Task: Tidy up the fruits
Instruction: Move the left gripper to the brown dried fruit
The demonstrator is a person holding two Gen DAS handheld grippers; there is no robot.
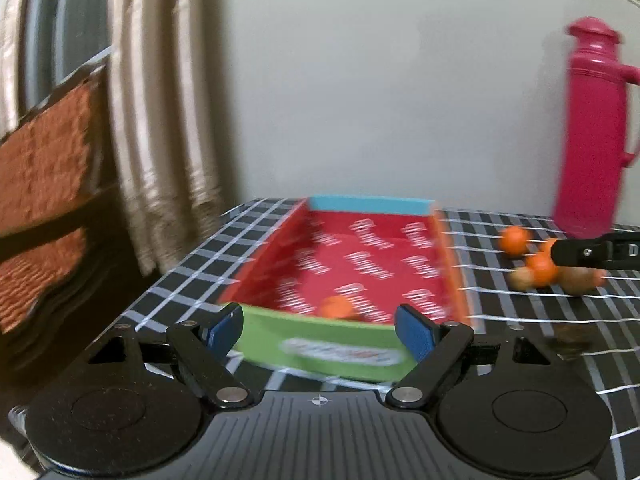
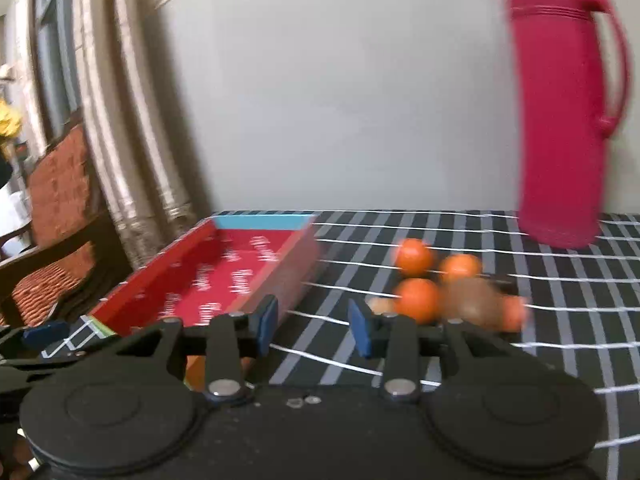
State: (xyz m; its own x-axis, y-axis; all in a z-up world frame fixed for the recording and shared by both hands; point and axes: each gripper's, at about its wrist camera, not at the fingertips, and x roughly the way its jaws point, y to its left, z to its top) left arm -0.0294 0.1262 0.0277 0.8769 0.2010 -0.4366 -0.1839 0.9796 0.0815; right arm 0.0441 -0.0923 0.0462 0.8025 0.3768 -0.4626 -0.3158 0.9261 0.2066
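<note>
The table, under a black checked cloth, carries everything. Well ahead and right of the right tool, against the wall, stands a tall pink flask. The box, red inside with a green near wall, lies straight ahead of the left tool and ahead-left of the right one. One orange already sits in its near end, just beyond the left tool's tips; something darker beside it is too blurred to name.

The loose fruits, oranges mixed with brown ones, huddle just ahead and right of the right tool, outside the box.

The left tool is spread wide with nothing between its pads. The right tool's jaws are parted a little, also empty.

By my reading, one fruit has gone in and the right tool is between picks. Next it should swing right toward the pile, widen its jaws to clear an orange, and close on the nearest without scattering the others.
</note>
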